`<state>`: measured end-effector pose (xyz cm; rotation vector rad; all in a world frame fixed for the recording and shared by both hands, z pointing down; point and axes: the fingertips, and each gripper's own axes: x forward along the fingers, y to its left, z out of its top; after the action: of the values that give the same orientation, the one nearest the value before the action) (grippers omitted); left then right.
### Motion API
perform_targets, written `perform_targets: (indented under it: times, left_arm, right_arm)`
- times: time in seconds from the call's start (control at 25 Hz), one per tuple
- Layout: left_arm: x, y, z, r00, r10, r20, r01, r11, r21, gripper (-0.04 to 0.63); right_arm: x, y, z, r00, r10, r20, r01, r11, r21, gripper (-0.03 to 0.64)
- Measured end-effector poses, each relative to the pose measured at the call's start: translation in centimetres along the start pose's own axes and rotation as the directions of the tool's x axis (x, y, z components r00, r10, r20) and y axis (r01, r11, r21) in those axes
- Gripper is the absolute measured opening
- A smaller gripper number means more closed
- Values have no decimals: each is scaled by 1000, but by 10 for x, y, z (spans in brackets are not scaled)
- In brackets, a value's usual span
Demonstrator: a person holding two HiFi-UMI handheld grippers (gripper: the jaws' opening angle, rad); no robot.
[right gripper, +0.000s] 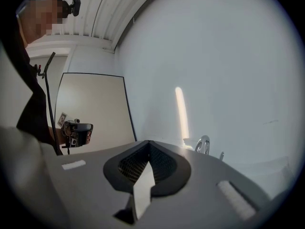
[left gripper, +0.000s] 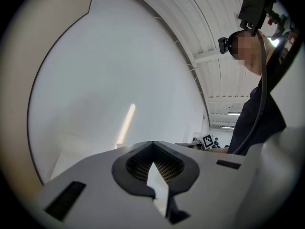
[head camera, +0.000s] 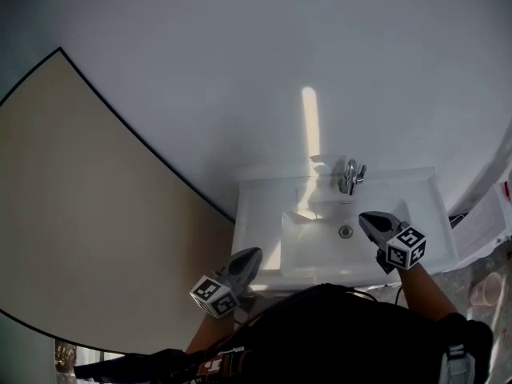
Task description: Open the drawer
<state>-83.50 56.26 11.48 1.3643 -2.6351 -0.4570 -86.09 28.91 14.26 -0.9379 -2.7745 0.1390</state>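
No words could be read anywhere. The only print was the black and white squares on the marker cube [head camera: 214,294] of the left gripper [head camera: 250,257] and on the marker cube [head camera: 406,247] of the right gripper [head camera: 366,218]. A sheet of paper [head camera: 484,222] lay at the right edge of the head view with a bit of red on it, but it was too small and too cut off to read. A pale pink cup [head camera: 486,289] stood below it, half out of the picture. The drawer could not be seen. The head view looked almost straight down on the white sink cabinet [head camera: 264,214], so its front was hidden under its top edge and behind the person's dark clothes [head camera: 336,334]. On top, the shiny faucet [head camera: 350,176] and the round drain [head camera: 346,231] showed well. The left gripper hung by the cabinet's front left corner, and the right gripper hung over the basin near the drain. Each gripper view showed its own jaws pressed together at the tips with nothing between them. Behind the sink rose a plain white wall [head camera: 280,54] with a thin strip of light [head camera: 310,122] on it. A big beige panel [head camera: 80,214] with a dark edge stood to the left, cut off by the picture's side.
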Motion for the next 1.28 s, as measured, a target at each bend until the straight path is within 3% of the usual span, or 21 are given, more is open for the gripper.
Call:
perform_targets:
  times: [0.28, 0.52, 0.76, 1.04, 1.28]
  left_arm:
    - [39, -6, -9, 1000, -7, -29, 7, 1000, -5, -9]
    - [44, 23, -6, 997, -24, -69, 23, 1000, -10, -9]
    - [48, 49, 2, 986, -146, -79, 145, 989, -23, -9]
    - [58, 71, 2, 944, -297, -146, 294, 955, -48, -9]
    - [74, 76, -19, 883, -429, -193, 417, 903, -98, -9]
  right_arm:
    - [7, -23, -8, 999, 32, -22, -31, 999, 3, 2]
    - [22, -22, -8, 1000, -12, -25, 13, 1000, 23, 2]
    - [31, -14, -1, 993, -114, -26, 114, 993, 34, 2]
    - [14, -8, 4, 953, -303, 9, 300, 947, 117, 2]
    - [-16, -7, -17, 879, -476, -11, 471, 867, 163, 2]
